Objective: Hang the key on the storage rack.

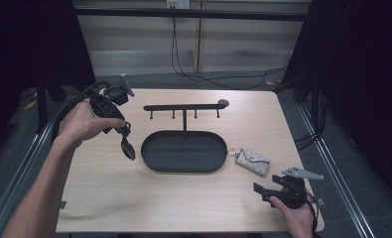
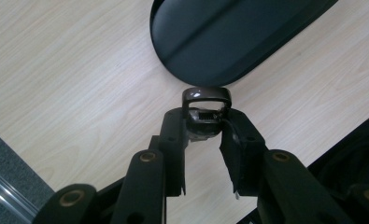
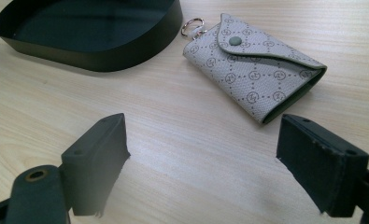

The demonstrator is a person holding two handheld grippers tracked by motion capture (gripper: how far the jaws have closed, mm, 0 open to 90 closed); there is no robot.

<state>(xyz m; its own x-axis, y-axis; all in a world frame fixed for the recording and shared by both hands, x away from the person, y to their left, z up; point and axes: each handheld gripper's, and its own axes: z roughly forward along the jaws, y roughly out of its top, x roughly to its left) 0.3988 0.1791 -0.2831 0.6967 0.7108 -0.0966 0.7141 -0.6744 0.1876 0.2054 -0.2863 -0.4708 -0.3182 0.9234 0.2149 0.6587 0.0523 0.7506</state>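
Nearby, tray (image 1: 183,151) beside pouch (image 1: 253,161)

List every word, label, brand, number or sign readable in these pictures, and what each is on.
No readable words or numbers.
Key pouch: a repeating monogram print, too small to make out as letters.
Black tray and hook stand: no markings visible.

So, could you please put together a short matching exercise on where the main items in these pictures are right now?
Things:
1. dark key fob
2. patterned key pouch
3. oval tray
4. right gripper

Places or states:
A. open, near the table's front right
B. under the hook rack
C. clamped in the left gripper
D. flat on the table, right of the tray

Pairs: 1-C, 2-D, 3-B, 4-A
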